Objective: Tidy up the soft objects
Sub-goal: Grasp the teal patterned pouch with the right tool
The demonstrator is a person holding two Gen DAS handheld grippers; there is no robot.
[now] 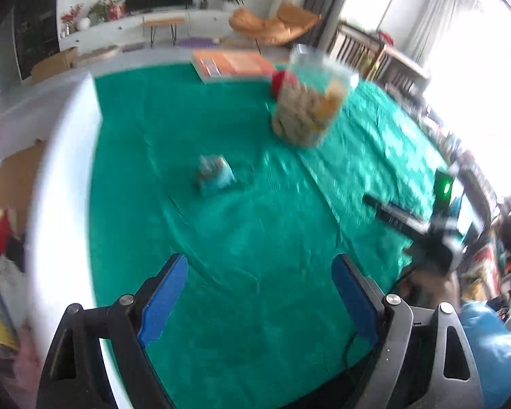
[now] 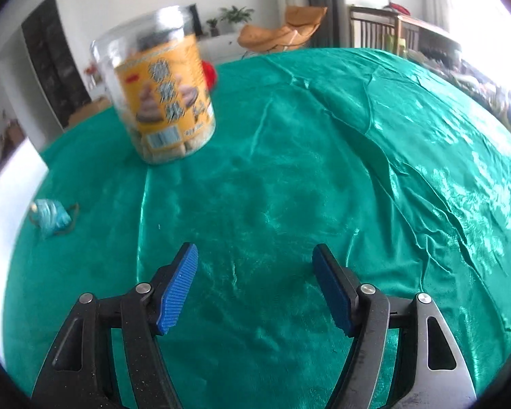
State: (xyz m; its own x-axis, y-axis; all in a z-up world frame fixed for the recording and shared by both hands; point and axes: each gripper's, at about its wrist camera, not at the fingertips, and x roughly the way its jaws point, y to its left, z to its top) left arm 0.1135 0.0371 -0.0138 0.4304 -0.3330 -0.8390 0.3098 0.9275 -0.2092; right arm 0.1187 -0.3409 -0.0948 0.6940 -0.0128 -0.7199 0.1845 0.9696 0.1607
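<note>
Nearest in the left wrist view, the left gripper (image 1: 260,293) is seen with its blue pads (image 1: 163,301) spread wide, and nothing is held between them; only green cloth (image 1: 242,225) lies in the gap. In the right wrist view the right gripper (image 2: 255,286) is likewise held wide open above the cloth (image 2: 289,177), its ribbed blue pads (image 2: 179,289) empty. The right gripper's black body (image 1: 426,235) is also seen at the right edge of the left wrist view, blurred.

The cloth is wrinkled and shiny and is spread over a white table (image 1: 68,170), whose bare edge is seen along the left side.

Further out, a small pale blue soft object (image 1: 214,175) lies on the cloth, well apart from both grippers; in the right wrist view it (image 2: 49,218) is found at the far left, near the cloth's edge. Its exact kind cannot be told through the blur.

Beyond it, a clear jar (image 2: 160,85) with a yellow label stands upright on the cloth, filled with beige pieces; in the left wrist view it (image 1: 311,102) is seen right of centre. A red item (image 1: 281,81) is partly hidden just behind the jar. At the far edge an orange flat box (image 1: 231,64) lies.
</note>
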